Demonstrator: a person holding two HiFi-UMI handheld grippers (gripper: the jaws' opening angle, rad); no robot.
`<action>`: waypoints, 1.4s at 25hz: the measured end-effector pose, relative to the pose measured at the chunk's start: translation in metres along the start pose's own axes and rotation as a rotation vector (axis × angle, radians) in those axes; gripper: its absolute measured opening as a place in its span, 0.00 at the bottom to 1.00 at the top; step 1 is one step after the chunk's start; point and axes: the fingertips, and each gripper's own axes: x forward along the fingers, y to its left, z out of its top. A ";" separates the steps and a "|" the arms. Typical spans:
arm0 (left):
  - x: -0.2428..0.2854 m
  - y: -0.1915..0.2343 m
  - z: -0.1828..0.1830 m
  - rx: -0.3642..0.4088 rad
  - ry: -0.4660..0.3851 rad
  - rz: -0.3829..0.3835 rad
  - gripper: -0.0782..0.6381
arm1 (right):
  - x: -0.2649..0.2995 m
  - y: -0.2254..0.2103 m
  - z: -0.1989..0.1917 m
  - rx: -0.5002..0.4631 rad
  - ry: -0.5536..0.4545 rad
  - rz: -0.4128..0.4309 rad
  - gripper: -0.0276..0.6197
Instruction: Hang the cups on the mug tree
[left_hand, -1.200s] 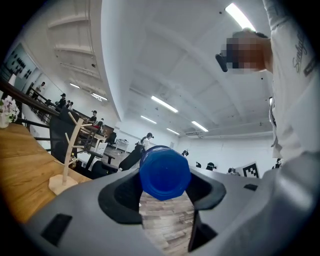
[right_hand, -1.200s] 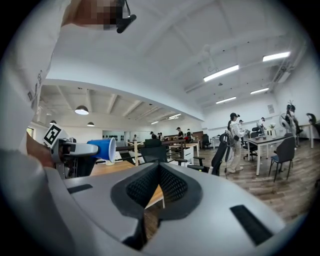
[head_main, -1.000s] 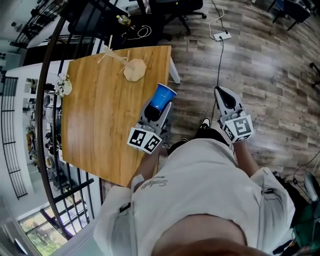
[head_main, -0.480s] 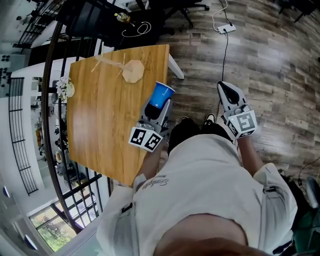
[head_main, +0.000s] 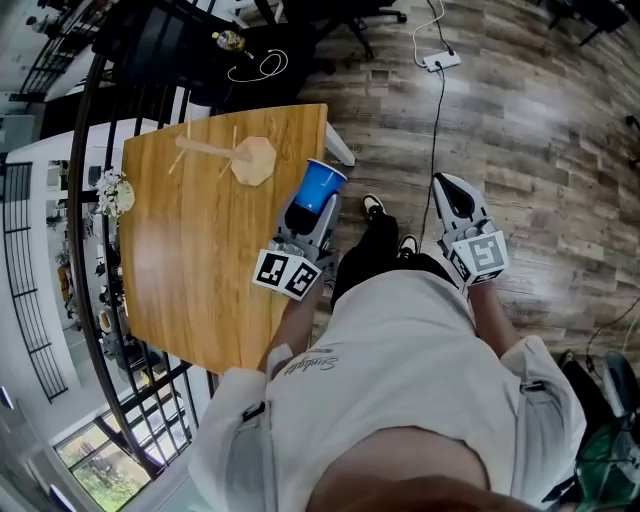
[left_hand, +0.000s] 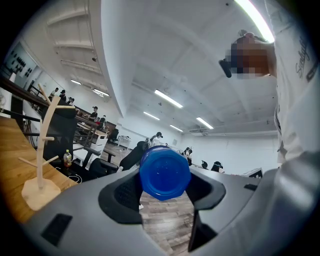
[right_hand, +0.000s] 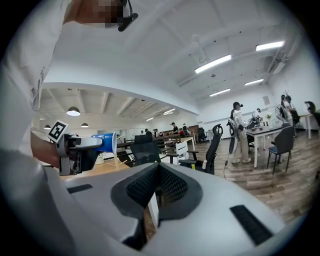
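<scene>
My left gripper is shut on a blue plastic cup, which lies on its side over the right edge of the wooden table. In the left gripper view the cup's bottom fills the gap between the jaws of the left gripper. The light wooden mug tree stands at the table's far end with bare branches; the mug tree shows left of the cup. My right gripper hangs over the floor, shut and empty. The right gripper holds nothing, and the blue cup is at its left.
A black railing curves along the table's left side. A small white bunch sits at the table's left edge. Black office chairs and a power strip with its cable lie beyond the table. The person's shoes stand between the grippers.
The person has stepped and the view has shifted. The left gripper still holds the blue cup, now slightly nearer the mug tree's base. The right gripper has hardly moved.
</scene>
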 end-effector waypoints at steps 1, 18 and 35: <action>0.007 0.005 0.003 -0.003 -0.001 -0.003 0.46 | 0.005 -0.004 0.004 -0.002 0.000 -0.005 0.03; 0.105 0.102 0.022 -0.095 -0.048 -0.100 0.46 | 0.168 -0.014 0.074 -0.189 -0.011 0.063 0.03; 0.082 0.157 0.024 -0.085 -0.104 -0.010 0.46 | 0.237 0.052 0.067 -0.293 0.103 0.283 0.03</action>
